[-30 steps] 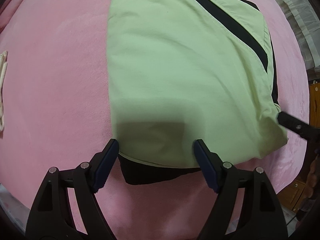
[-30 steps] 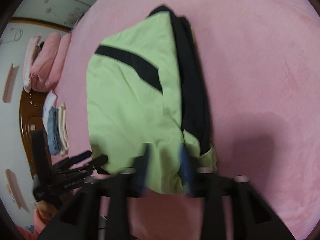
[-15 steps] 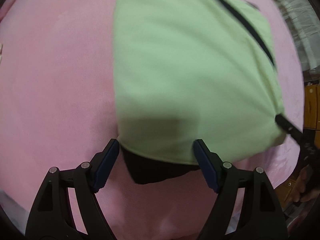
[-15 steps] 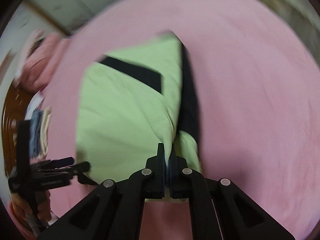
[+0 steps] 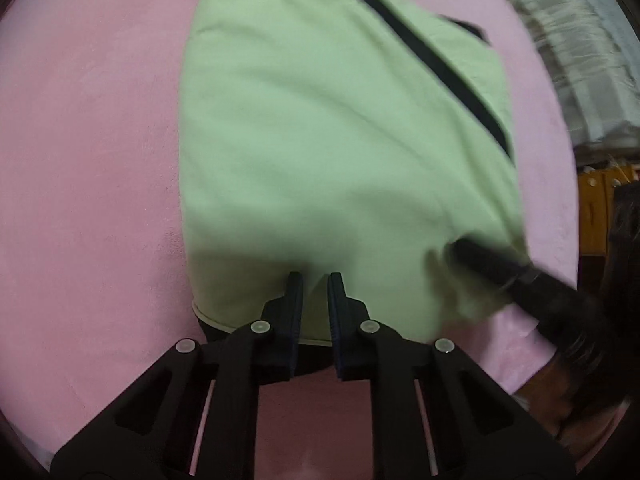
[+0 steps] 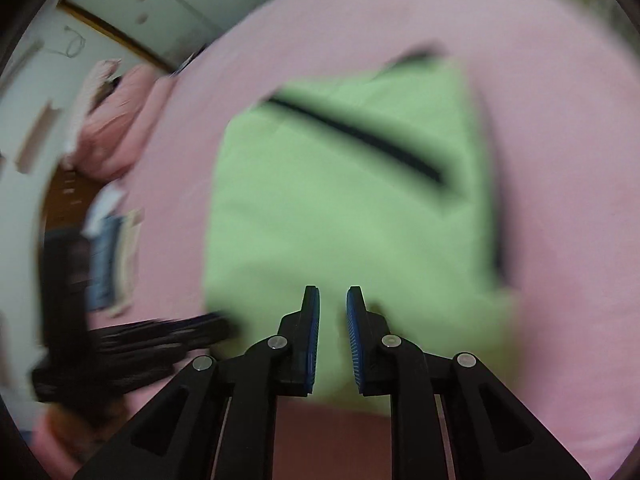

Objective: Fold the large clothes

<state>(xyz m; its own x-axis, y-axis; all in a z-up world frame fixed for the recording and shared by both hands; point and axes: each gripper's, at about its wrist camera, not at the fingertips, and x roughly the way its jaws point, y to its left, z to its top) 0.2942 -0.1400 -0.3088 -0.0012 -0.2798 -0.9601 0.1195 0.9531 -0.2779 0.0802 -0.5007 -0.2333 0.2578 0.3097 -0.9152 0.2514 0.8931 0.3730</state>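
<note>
A light green garment [image 5: 320,140] with a black stripe and a black under-layer lies folded on the pink bed cover [image 5: 88,160]. My left gripper [image 5: 314,278] points down at its near hem; the jaws are closing, narrow, with green cloth pinched between them. My right gripper [image 6: 333,290] sits at the garment's [image 6: 340,220] near right corner. Its jaws are opening a little, and a fold of green cloth is still caught between the blue pads. In the left wrist view the right gripper [image 5: 456,248] bunches that corner. The blurred left gripper [image 6: 228,324] shows in the right wrist view.
Pink pillows [image 6: 116,120] and a small stack of folded clothes [image 6: 112,256] lie near the bed's head. Wooden furniture [image 5: 596,208] and pale bedding or curtain [image 5: 580,60] stand beyond the bed's right edge. A hand [image 5: 560,392] holds the right gripper.
The left jaws went from wide apart to nearly together on the near hem. The right gripper shut on the corner, shifted sideways and down, and now stands slightly wider.
</note>
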